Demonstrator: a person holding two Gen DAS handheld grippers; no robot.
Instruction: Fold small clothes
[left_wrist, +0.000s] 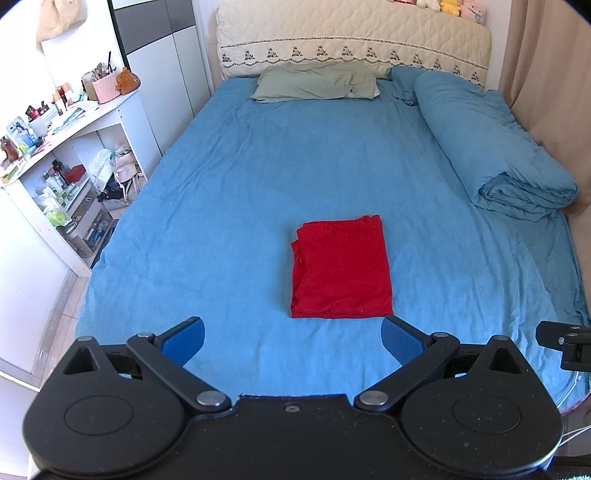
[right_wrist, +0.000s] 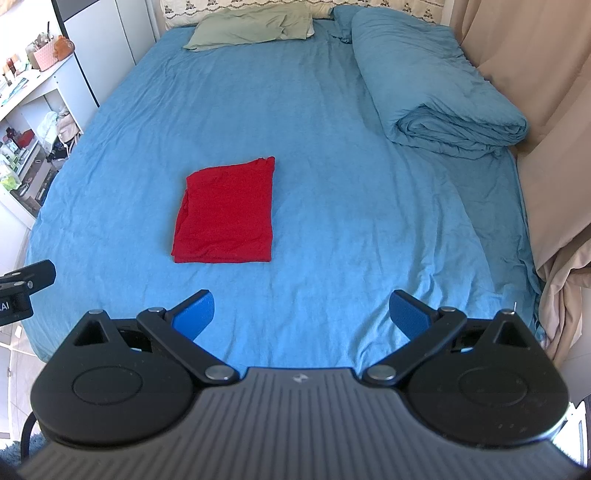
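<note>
A red garment (left_wrist: 341, 267) lies folded into a flat rectangle on the blue bed sheet (left_wrist: 240, 177), near the foot of the bed. It also shows in the right wrist view (right_wrist: 226, 212), ahead and to the left. My left gripper (left_wrist: 293, 338) is open and empty, held above the sheet just short of the garment's near edge. My right gripper (right_wrist: 301, 314) is open and empty, to the right of the garment and nearer the foot of the bed. Neither gripper touches the garment.
A rolled blue duvet (left_wrist: 491, 147) lies along the bed's right side by a beige curtain (right_wrist: 546, 110). A green pillow (left_wrist: 317, 81) sits at the headboard. A white shelf unit (left_wrist: 74, 158) crowded with small items stands left of the bed.
</note>
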